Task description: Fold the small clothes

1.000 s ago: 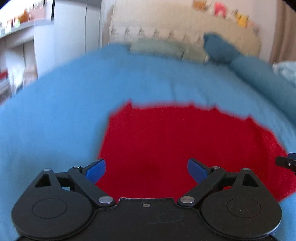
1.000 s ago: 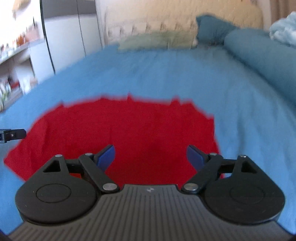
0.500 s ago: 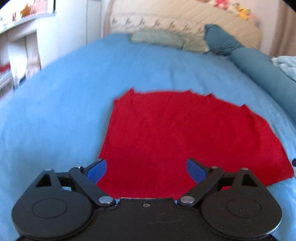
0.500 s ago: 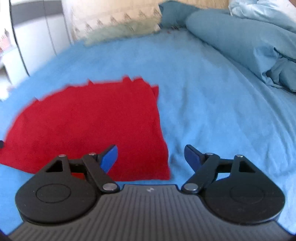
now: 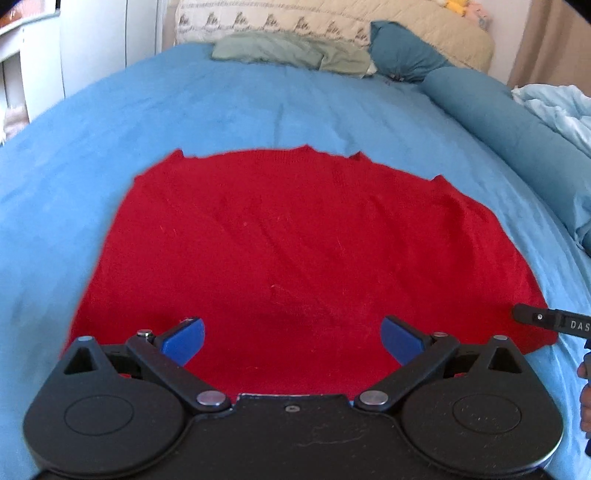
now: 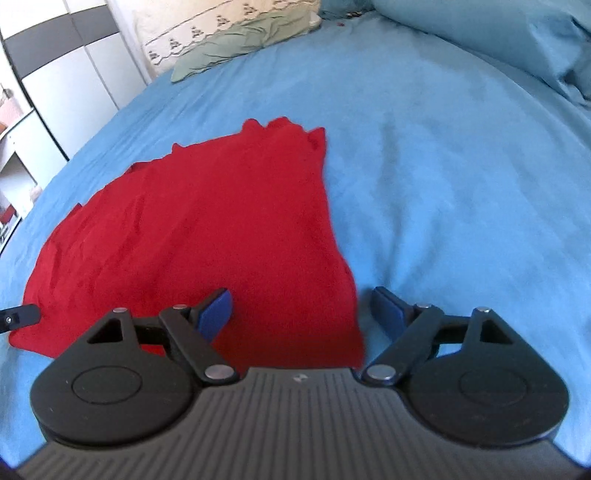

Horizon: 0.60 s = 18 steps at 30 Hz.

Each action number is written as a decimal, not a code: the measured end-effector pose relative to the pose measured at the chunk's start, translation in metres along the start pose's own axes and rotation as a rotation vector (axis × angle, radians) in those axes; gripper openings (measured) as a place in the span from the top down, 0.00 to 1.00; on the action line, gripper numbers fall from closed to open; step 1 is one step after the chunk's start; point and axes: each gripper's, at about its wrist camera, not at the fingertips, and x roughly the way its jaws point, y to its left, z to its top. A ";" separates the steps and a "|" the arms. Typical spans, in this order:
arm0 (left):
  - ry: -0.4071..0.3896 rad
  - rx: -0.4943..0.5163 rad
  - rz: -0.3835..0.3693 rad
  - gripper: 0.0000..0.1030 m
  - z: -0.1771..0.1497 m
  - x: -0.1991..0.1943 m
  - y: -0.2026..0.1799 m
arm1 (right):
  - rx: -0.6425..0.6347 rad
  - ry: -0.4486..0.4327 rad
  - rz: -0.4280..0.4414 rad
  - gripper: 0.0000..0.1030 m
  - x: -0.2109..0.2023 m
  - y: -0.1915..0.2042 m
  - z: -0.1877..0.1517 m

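Note:
A red knitted garment (image 5: 295,240) lies spread flat on the blue bed sheet (image 5: 184,110). My left gripper (image 5: 293,338) hovers over its near hem with the jaws opening wide and nothing pressed between them. The right gripper (image 6: 303,310) is open above the garment's (image 6: 207,229) near right corner, whose side edge runs between the two fingers. One of the right gripper's black fingers (image 5: 535,319) shows at the garment's right corner in the left wrist view. A black finger (image 6: 18,315) of the left gripper shows at the left corner in the right wrist view.
A green cloth (image 5: 295,51) lies at the head of the bed before a beige quilted headboard (image 5: 332,22). A teal bolster (image 5: 498,110) and a pale blue duvet (image 5: 554,107) line the right side. White cupboards (image 6: 74,74) stand to the left.
The right gripper has slid from over the garment's middle to its right edge and rolled. The left gripper has shifted so the garment sits centred before it, its jaws slightly wider.

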 end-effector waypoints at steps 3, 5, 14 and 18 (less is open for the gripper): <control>0.043 -0.032 -0.010 0.02 0.002 0.009 0.001 | -0.039 -0.006 0.012 0.12 0.004 0.005 0.000; 0.049 -0.018 0.012 0.02 0.004 0.017 -0.001 | -0.041 -0.014 0.027 0.25 0.003 0.004 0.000; 0.112 0.050 0.092 0.01 0.006 0.043 -0.013 | 0.141 0.015 0.073 0.74 -0.001 -0.017 0.008; 0.139 0.075 0.117 0.00 0.007 0.048 -0.016 | 0.216 0.020 0.052 0.77 -0.011 -0.006 0.023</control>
